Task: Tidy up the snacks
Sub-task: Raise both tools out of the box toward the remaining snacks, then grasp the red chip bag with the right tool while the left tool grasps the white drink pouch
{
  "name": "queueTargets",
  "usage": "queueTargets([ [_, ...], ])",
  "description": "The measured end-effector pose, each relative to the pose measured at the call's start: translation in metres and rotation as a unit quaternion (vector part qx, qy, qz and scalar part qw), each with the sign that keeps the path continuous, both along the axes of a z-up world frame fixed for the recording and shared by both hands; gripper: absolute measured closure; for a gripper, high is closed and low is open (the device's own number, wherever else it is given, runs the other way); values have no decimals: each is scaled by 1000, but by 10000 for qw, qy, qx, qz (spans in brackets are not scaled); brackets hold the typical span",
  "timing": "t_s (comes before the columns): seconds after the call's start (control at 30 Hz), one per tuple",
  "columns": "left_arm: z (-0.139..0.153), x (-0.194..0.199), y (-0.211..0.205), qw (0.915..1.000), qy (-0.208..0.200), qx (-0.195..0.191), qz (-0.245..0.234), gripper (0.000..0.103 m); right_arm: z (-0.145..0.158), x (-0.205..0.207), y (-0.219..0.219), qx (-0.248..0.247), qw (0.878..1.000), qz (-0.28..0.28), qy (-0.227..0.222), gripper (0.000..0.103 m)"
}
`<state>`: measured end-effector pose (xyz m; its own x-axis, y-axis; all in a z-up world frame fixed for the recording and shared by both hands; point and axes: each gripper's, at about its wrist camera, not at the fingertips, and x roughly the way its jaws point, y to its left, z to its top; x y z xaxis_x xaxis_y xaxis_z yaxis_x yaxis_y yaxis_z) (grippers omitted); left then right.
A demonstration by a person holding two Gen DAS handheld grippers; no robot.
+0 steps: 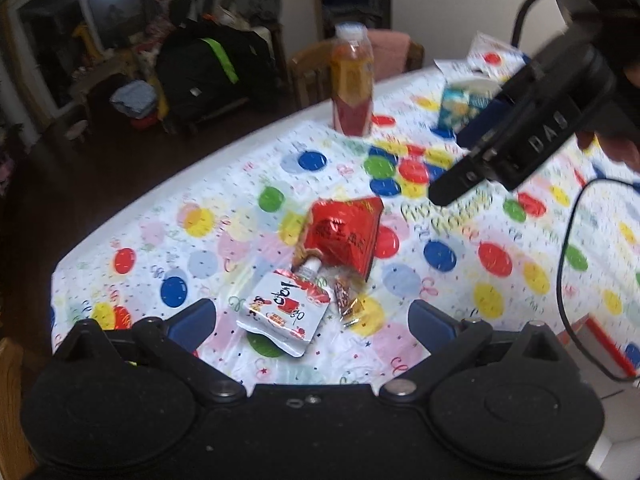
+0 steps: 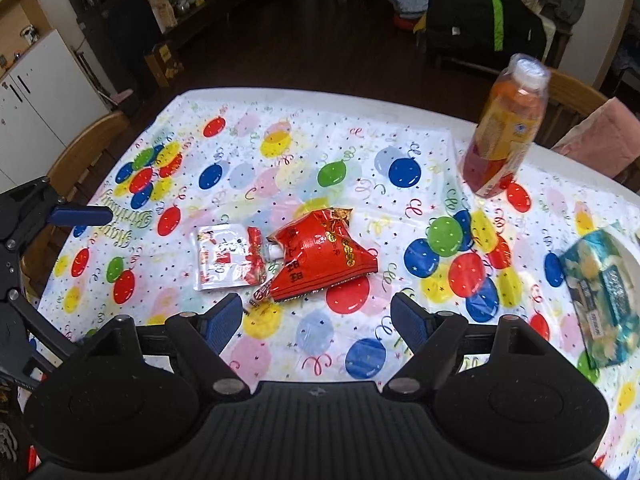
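Both claws hang released over the balloon-print tablecloth (image 2: 280, 152), holding nothing. Nearest the left gripper (image 1: 312, 320), just ahead and between its spread blue pads (image 1: 192, 320), lies a white spouted pouch (image 1: 286, 316) flat on the cloth, its cap pointing away from the claw and tucked against a puffy red snack bag (image 1: 344, 236) lying just beyond. A small candy in a clear wrapper (image 1: 348, 300) lies just right of the pouch, touching or nearly touching the red bag's lower edge. From the right gripper (image 2: 316, 320), also spread wide, the same red snack bag sits directly ahead and close, with the white pouch to its left, the two touching at the spout. Further off, ahead and to the right of the right claw, an orange drink bottle (image 2: 504, 128) with a white cap stands upright near the far table edge. To the claw's right, well apart from the snacks, lies a teal tissue pack (image 2: 604, 296). Wooden chairs (image 2: 80, 148) stand beyond the table's edge.
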<state>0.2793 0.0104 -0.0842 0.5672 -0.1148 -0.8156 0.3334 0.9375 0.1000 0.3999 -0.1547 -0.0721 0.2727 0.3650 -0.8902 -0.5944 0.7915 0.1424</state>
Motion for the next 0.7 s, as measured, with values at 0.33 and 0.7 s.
queueTargets([
  [0.33, -40, 36, 3, 9977, 447, 267, -423, 1, -45, 42, 31, -322, 9992, 88, 217, 22],
  [0.7, -79, 67, 3, 9909, 801, 742, -789, 5, -82, 70, 63, -473, 9977, 305, 388, 22],
])
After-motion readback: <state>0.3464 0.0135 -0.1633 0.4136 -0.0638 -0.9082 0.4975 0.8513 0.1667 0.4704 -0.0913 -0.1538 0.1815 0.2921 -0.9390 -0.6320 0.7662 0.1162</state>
